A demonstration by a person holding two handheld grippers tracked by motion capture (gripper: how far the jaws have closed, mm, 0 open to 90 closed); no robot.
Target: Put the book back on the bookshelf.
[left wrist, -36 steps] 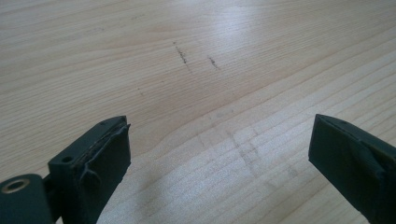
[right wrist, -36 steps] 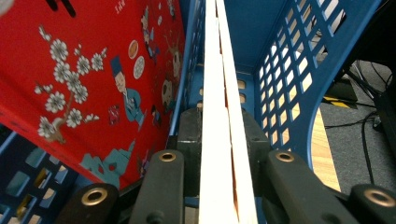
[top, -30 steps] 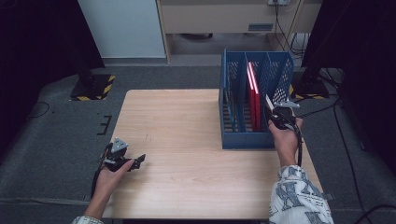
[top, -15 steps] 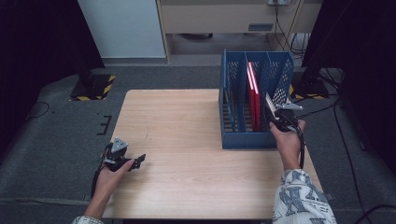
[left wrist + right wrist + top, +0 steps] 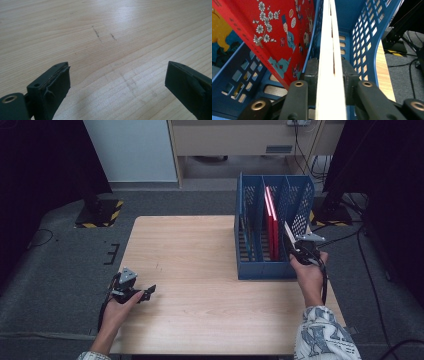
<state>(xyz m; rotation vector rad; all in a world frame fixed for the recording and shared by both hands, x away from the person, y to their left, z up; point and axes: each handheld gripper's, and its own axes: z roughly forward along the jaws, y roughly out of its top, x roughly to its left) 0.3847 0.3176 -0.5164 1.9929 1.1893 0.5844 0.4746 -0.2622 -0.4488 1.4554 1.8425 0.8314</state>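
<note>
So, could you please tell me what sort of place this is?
Probably a lab or recording studio: a bare wooden table on grey carpet, black curtains around it, and cables running to the wall.

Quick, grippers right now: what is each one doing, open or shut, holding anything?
Left gripper: open, nothing between its jaws, low over the bare light wooden table.
Right gripper: shut on a thin white-edged book, at the blue plastic file rack.

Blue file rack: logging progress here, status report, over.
Right claw shut on white book, at rack right slot. Left claw open, over table. Red book next slot, close alongside.
</note>
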